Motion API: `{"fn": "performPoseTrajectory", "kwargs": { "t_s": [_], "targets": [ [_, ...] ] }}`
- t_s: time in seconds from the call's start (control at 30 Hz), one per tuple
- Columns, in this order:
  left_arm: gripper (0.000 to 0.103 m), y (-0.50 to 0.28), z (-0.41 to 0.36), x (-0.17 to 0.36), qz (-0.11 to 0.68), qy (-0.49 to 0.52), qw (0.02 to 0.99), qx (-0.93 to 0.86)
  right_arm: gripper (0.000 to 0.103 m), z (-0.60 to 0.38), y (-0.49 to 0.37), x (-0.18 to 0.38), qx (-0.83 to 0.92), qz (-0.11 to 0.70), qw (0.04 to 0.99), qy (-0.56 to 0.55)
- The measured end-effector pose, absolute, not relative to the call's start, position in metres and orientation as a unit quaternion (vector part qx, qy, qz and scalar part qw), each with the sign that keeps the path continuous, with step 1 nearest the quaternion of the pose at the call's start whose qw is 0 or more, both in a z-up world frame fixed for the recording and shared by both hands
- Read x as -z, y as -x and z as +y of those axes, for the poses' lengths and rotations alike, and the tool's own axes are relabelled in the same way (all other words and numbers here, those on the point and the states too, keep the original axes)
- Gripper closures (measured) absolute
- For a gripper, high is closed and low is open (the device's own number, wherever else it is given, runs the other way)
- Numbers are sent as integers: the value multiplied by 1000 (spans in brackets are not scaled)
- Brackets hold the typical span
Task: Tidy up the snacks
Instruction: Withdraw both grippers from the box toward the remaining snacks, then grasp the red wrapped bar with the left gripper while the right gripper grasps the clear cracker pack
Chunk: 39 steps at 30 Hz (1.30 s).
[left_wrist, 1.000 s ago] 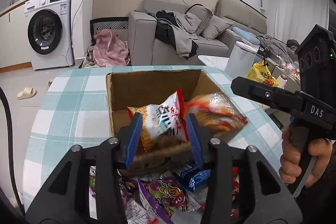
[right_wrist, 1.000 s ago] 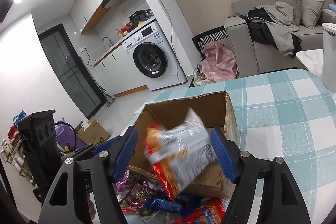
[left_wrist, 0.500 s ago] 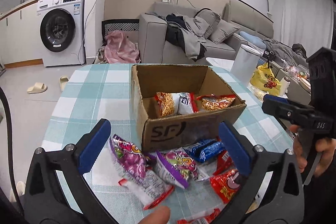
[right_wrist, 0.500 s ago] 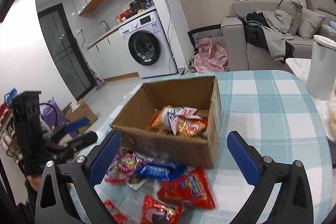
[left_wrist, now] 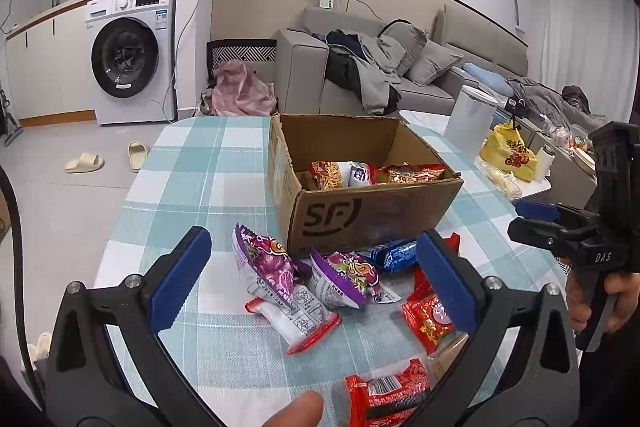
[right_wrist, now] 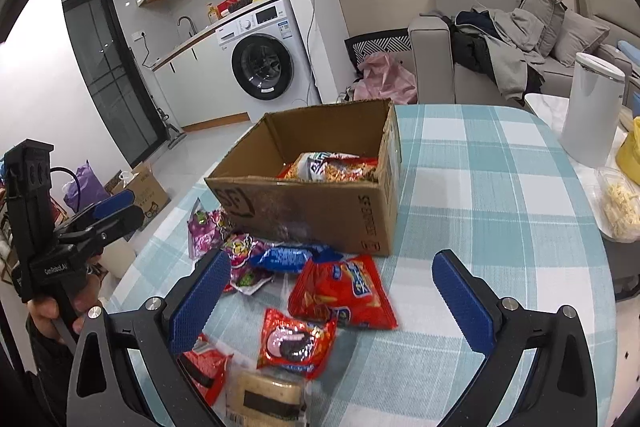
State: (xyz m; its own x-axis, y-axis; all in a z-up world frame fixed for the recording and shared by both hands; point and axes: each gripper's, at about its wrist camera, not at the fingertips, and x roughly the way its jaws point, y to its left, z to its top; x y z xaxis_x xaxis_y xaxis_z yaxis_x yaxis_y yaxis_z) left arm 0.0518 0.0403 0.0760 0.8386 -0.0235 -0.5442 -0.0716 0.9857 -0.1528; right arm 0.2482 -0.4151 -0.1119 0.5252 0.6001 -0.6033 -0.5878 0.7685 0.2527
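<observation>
An open cardboard box [left_wrist: 372,215] [right_wrist: 320,207] stands on the checked table and holds two orange-red snack bags [left_wrist: 344,174] [right_wrist: 332,167]. In front of it lie loose snacks: purple packets [left_wrist: 276,267], a blue packet [left_wrist: 394,254] [right_wrist: 286,255], red bags [left_wrist: 430,317] [right_wrist: 344,291] and a red cookie pack [right_wrist: 296,343]. My left gripper [left_wrist: 316,287] is open and empty above the purple packets. My right gripper [right_wrist: 340,303] is open and empty above the red bags.
A white canister [right_wrist: 592,107] and a yellow bag [left_wrist: 508,151] stand at the table's right side, beside a clear tub of food [right_wrist: 618,203]. A sofa with clothes [left_wrist: 372,71] and a washing machine [left_wrist: 128,55] lie beyond the table.
Both grippers let their snack bags drop into the box, opened wide and drew back toward the near edge, above the loose snacks.
</observation>
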Motion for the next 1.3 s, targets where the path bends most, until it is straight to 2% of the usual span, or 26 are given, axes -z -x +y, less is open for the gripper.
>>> {"fn": "performPoseTrajectory", "kwargs": {
  "t_s": [0.9,1.3],
  "targets": [
    [1,-1,8,-25,338,64,939,6,0,-420,-199,151,-340,377,862,19],
    [1,4,-5,-3,364,44,930,15,0,-412,-183,189,-344,414,841,55]
  ]
}}
